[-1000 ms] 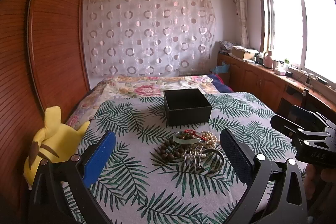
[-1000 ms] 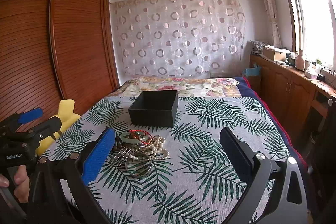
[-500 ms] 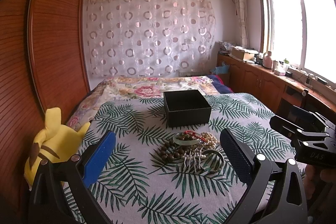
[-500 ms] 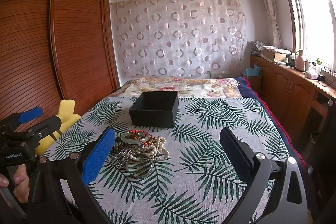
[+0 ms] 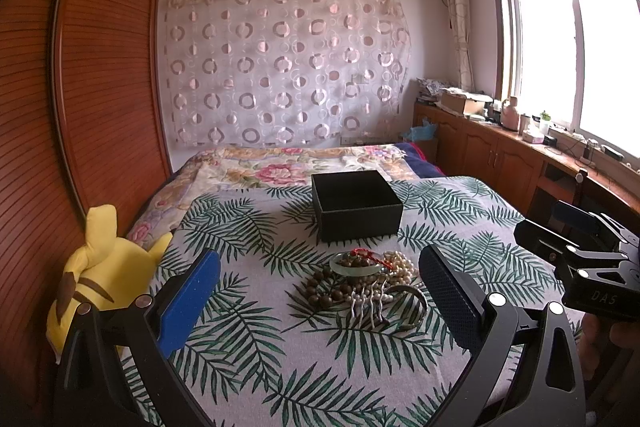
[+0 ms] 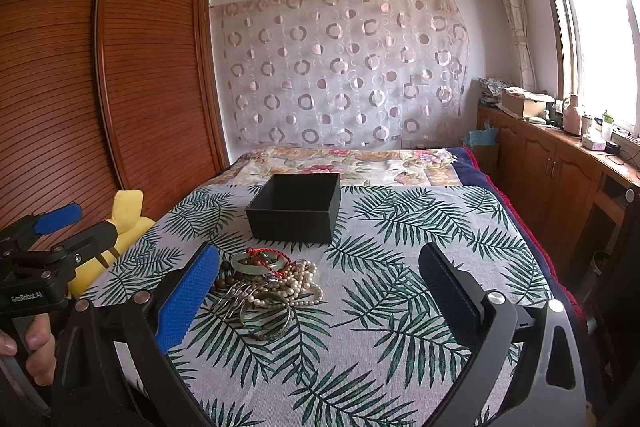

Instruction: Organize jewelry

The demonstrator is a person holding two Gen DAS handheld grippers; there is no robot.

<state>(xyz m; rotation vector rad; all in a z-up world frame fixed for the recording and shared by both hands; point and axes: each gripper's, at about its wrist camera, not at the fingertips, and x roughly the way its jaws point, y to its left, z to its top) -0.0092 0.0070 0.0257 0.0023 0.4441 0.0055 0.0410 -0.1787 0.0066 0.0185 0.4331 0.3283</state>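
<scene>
In the lower frame of the left wrist view, the left gripper (image 5: 320,303) has its blue and black pads spread wide, holding and touching nothing; the right gripper (image 6: 320,301) is likewise spread wide and empty. Between and just beyond the left fingers lies the tangled heap of bead strands, pearls, pale green bangle and metal comb (image 5: 366,281) on the palm-leaf printed cloth (image 5: 248,311). Just behind it, at frame centre, stands the open black square box (image 5: 356,205). Bare cloth surrounds the heap; a yellow plush toy (image 5: 100,275) sits at the left edge.

yellow plush (image 6: 120,223) half hidden behind left gripper (image 6: 60,227), box (image 6: 296,213) interior too dark to tell
</scene>
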